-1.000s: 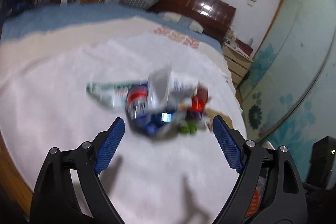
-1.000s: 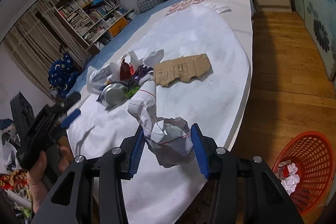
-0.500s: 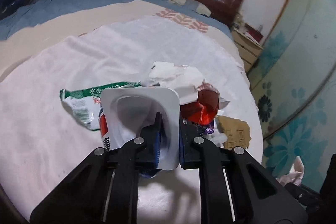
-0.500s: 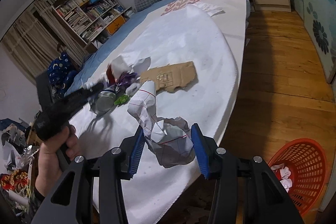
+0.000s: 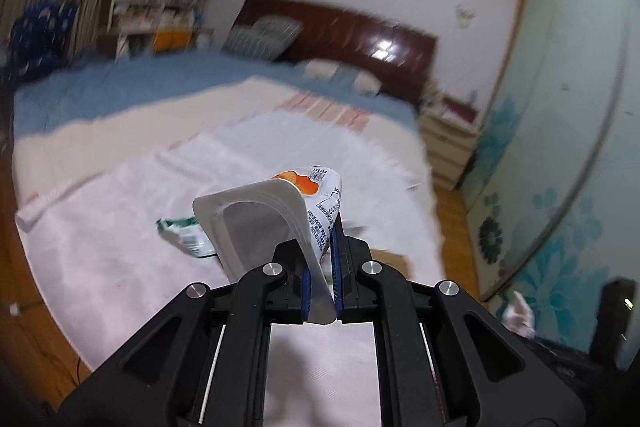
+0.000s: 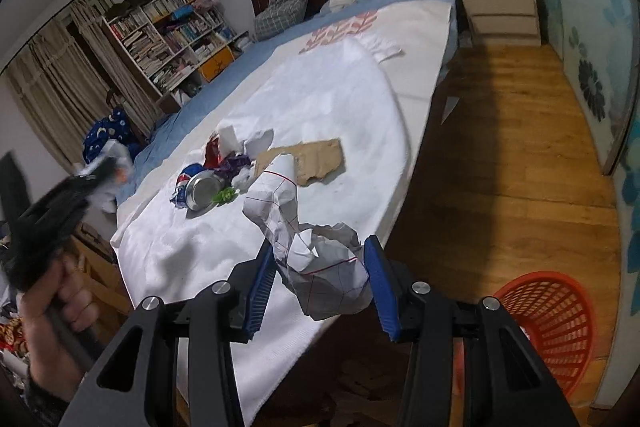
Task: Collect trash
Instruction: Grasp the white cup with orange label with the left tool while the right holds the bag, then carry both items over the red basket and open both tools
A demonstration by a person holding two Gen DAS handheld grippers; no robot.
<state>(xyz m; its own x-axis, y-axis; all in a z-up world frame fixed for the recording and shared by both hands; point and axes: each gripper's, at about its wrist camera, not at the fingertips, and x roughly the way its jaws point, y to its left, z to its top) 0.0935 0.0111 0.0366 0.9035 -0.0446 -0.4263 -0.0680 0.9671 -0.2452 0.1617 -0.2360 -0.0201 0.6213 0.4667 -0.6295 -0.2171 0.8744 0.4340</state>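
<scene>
My left gripper (image 5: 320,259) is shut on a white plastic cup (image 5: 256,219) with an orange printed label, lifted above the bed. In the right wrist view that left gripper (image 6: 100,167) shows as a blur at the far left, held by a hand (image 6: 68,303). My right gripper (image 6: 319,243) is shut on a crumpled sheet of paper with red lines (image 6: 332,279), near the bed's edge. On the white towel (image 6: 340,99) lie a crushed blue can (image 6: 200,187), a piece of cardboard (image 6: 312,159), a red wrapper (image 6: 212,151) and tissue (image 6: 256,143). A green and white wrapper (image 5: 184,233) lies behind the cup.
An orange mesh basket (image 6: 552,323) with some white trash stands on the wooden floor (image 6: 500,147) at lower right. A nightstand (image 6: 500,7) stands by the dark headboard. A bookshelf (image 6: 172,27) lines the far side of the bed.
My left gripper went from wide open over the pile to shut on the white cup, then lifted it clear. The right gripper kept its grip on the paper and drifted slightly.
</scene>
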